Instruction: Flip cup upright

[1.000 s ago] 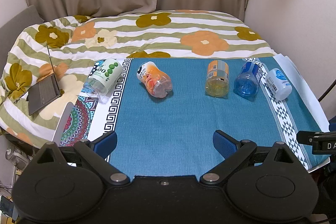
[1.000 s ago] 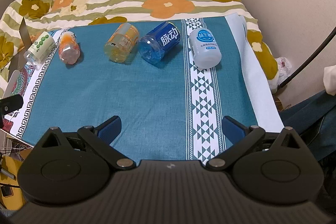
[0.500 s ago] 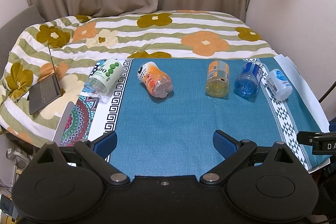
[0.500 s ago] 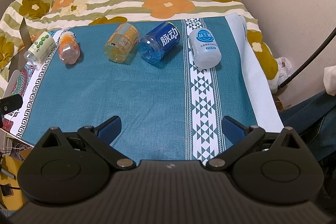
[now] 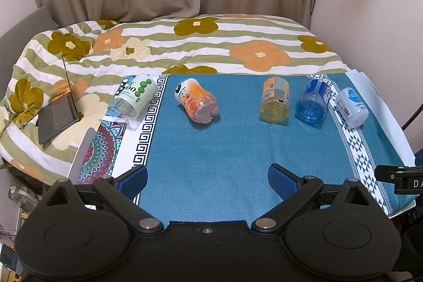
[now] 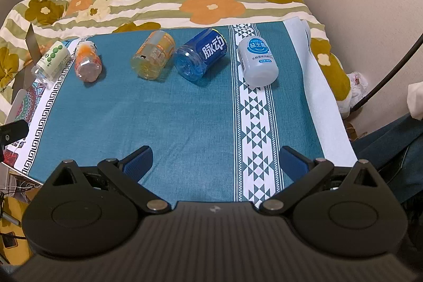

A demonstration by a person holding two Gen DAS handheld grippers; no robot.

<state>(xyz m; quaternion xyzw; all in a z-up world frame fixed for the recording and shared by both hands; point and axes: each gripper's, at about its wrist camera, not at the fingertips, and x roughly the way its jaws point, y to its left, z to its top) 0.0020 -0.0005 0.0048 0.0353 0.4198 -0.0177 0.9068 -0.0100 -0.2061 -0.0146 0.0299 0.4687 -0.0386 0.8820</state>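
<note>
Five cups lie on their sides in a row on the teal cloth over the desk (image 6: 185, 123), all well ahead of both pairs of fingers: the white cup (image 6: 258, 61) ahead and a little right of the right gripper (image 6: 215, 161), the blue cup (image 6: 201, 56) and the yellow cup (image 6: 154, 57) ahead toward its left finger, the orange cup (image 5: 197, 103) straight ahead of the left gripper (image 5: 207, 181), and the green-dotted cup (image 5: 133, 97) beyond its left finger, at the cloth's edge.

Over the last second almost nothing has changed: no cup has shifted, and the left view has only tipped slightly. By my judgement the flipping has not begun.

Both grippers hover low over the near edge of the desk, level and pointing forward, fingers spread wide and holding nothing. The flowered bed (image 5: 211, 44) lies beyond the cups.
</note>
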